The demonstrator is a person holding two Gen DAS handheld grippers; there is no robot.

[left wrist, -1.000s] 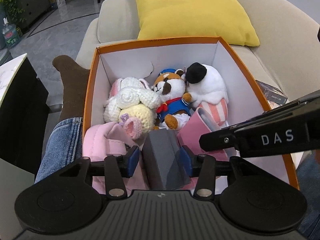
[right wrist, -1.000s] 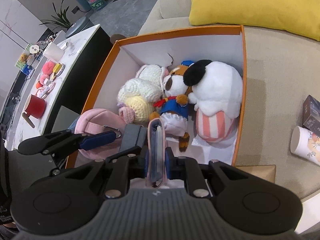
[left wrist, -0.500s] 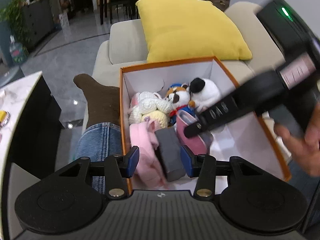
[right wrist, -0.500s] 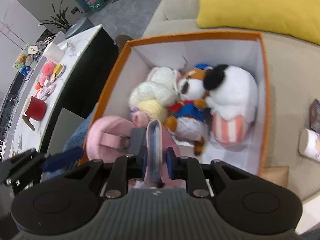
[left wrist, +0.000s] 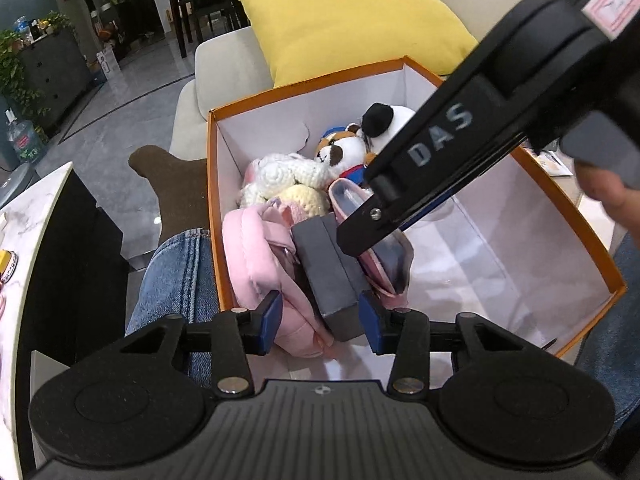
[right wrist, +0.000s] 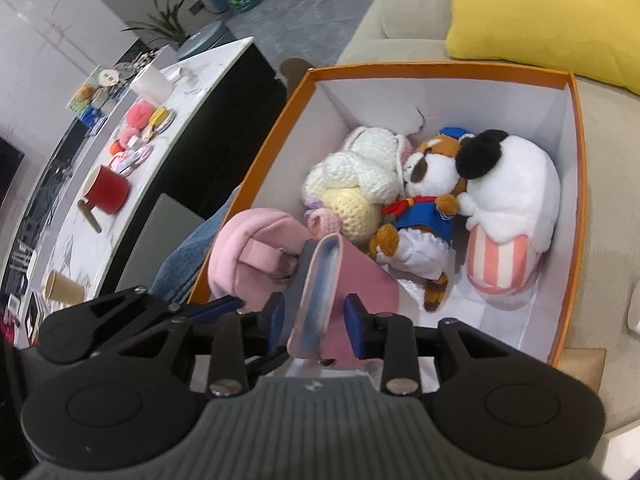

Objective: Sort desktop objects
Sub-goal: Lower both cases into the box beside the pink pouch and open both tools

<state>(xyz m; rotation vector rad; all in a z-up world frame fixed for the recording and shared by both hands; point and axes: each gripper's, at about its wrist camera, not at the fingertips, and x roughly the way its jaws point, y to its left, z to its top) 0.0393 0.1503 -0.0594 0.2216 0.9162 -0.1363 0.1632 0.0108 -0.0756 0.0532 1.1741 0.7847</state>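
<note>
The pink card case (right wrist: 320, 292) stands on edge at the near end of the orange box (right wrist: 576, 216), between the blue pads of the right tongs (right wrist: 314, 322), whose jaws are opening; gaps show on both sides of the case, so the pads no longer press it. Just beside the case, toward the box's left wall, a dark grey block (left wrist: 328, 268) lies lengthwise, and beyond that a small pink backpack (left wrist: 260, 264) fills the near left corner of the box. The left tongs (left wrist: 318, 322) hang over that corner with jaws at a middling width and closing; the block's near end sits close to the right pad and the backpack's edge lies between the pads, but neither is gripped. At the far end of the box are the soft toys: a white and yellow crocheted bunny (right wrist: 360, 184) against the left wall, a brown and white plush dog in a blue outfit (right wrist: 424, 208) in the middle, and a white plush with a black ear and striped pink base (right wrist: 508, 216) along the right wall. The box rests on a beige sofa (right wrist: 400, 12) with a yellow cushion (left wrist: 352, 20) behind it. To the box's left stands a marble worktop (right wrist: 168, 128) carrying a red mug (right wrist: 106, 190).
</note>
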